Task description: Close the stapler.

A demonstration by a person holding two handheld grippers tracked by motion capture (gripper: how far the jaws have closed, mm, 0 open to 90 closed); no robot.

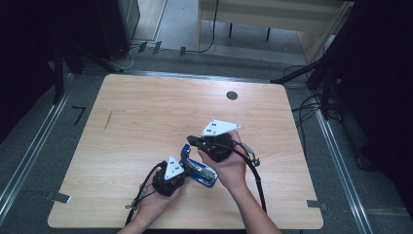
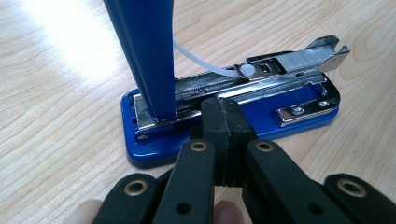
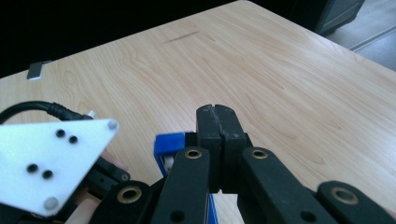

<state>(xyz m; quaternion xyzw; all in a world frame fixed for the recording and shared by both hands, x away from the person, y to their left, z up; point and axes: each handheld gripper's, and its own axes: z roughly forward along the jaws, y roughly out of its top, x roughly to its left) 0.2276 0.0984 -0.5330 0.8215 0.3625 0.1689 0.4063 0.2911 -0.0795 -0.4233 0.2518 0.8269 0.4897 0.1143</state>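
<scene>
One blue stapler (image 1: 198, 171) lies near the table's (image 1: 146, 117) front edge with bare wood stretching wide behind it, its lid (image 2: 144, 51) swung upright over the exposed metal staple channel, both the left gripper (image 2: 223, 122) and right gripper (image 3: 218, 135) closed empty beside it.

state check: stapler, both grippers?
stapler: open, blue lid swung upright, staple tray exposed, base flat on table
left gripper: shut, empty, tips by the stapler base
right gripper: shut, empty, next to the raised lid's tip
</scene>
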